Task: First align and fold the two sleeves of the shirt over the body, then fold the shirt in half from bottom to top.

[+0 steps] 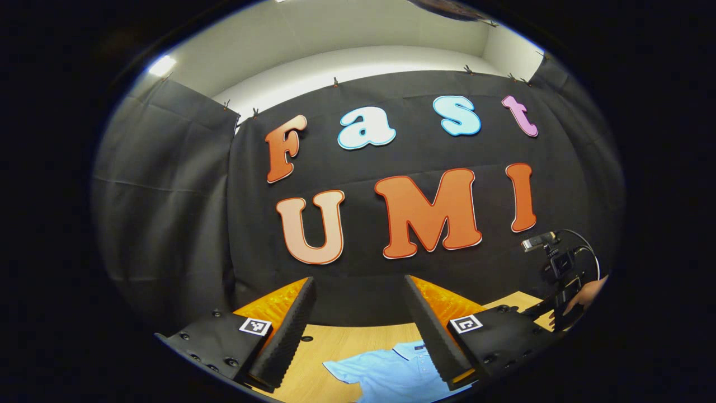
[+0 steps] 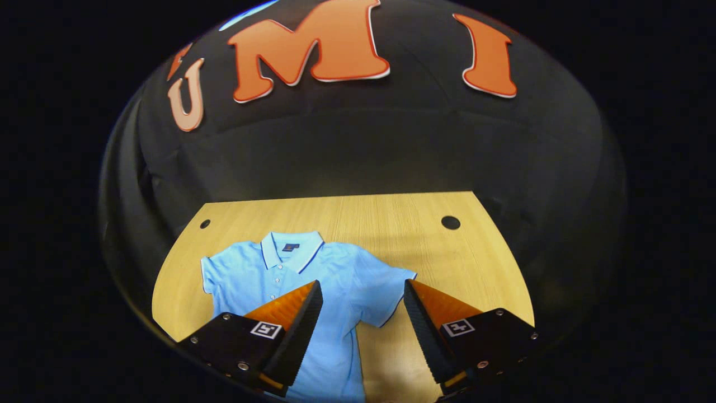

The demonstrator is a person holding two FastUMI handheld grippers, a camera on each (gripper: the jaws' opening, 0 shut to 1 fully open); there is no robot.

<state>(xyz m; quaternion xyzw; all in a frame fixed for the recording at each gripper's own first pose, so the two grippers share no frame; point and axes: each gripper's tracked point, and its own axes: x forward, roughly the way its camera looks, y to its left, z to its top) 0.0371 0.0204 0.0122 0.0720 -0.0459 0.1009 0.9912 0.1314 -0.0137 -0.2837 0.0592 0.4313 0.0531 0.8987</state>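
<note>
- The shirt [image 2: 291,280], a light blue polo, lies flat and face up on the wooden table [image 2: 391,218], collar toward the far wall and both short sleeves spread out to the sides. No fold is made yet.
- My right gripper [image 2: 362,313] hangs above it with its fingers wide apart and nothing between them; the gap frames the sleeve [image 2: 386,294] on that side.
- My left gripper [image 1: 358,324] is also spread open and empty, raised and looking mostly at the wall, with the shirt [image 1: 391,372] low between its fingers.
- I judge the cloth light, soft and limp: it will sag and wrinkle when lifted, and could drag across the smooth tabletop.
- I would pinch each sleeve at its hem edge, near the outer corner, so that one layer lifts cleanly.
- For the bottom-to-top fold, I would take the two lower hem corners together, one per gripper.
- Inside the collar sits a small dark neck label [image 2: 290,247]; its writing is too small for me to read.
- I see no other brand mark on the shirt.
</note>
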